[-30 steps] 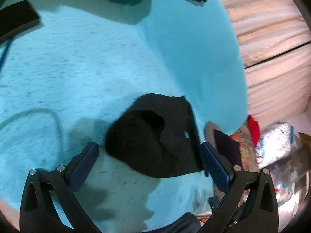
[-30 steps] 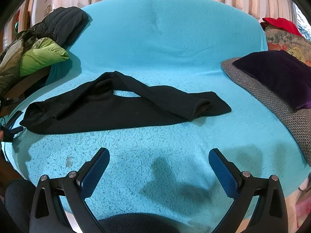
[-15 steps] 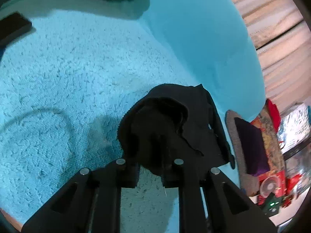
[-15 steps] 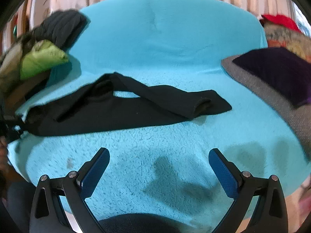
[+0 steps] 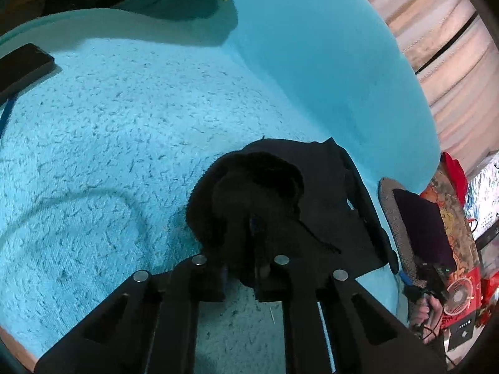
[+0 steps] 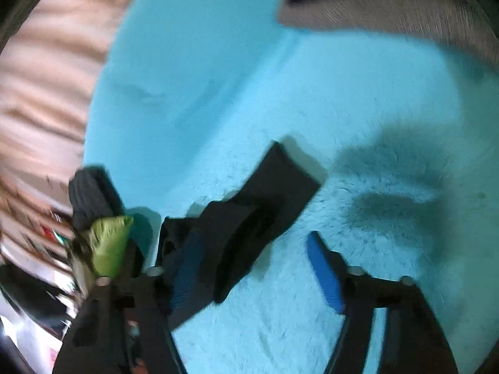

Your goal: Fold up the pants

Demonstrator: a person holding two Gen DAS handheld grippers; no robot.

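Currently: pants [image 5: 280,205] stretched lengthwise, left gripper [image 5: 249,268] jaws clamped on one end, right gripper [image 6: 252,265] jaws just closing, half-wide, astride the other

**Both grippers now at the pants**

Left gripper [image 5: 246,246]: was wide open w/ the pants [image 5: 280,205] waist end lying between the fingers; jaws since clamped onto that bunched black fabric. Right gripper [image 6: 249,268]: was hanging back over the blue cover, whole garment spread ahead; now swung in & rolled, view blurred, jaws have just been closing partway, the leg end of the pants between the blue pads [image 6: 324,271], not yet pinched
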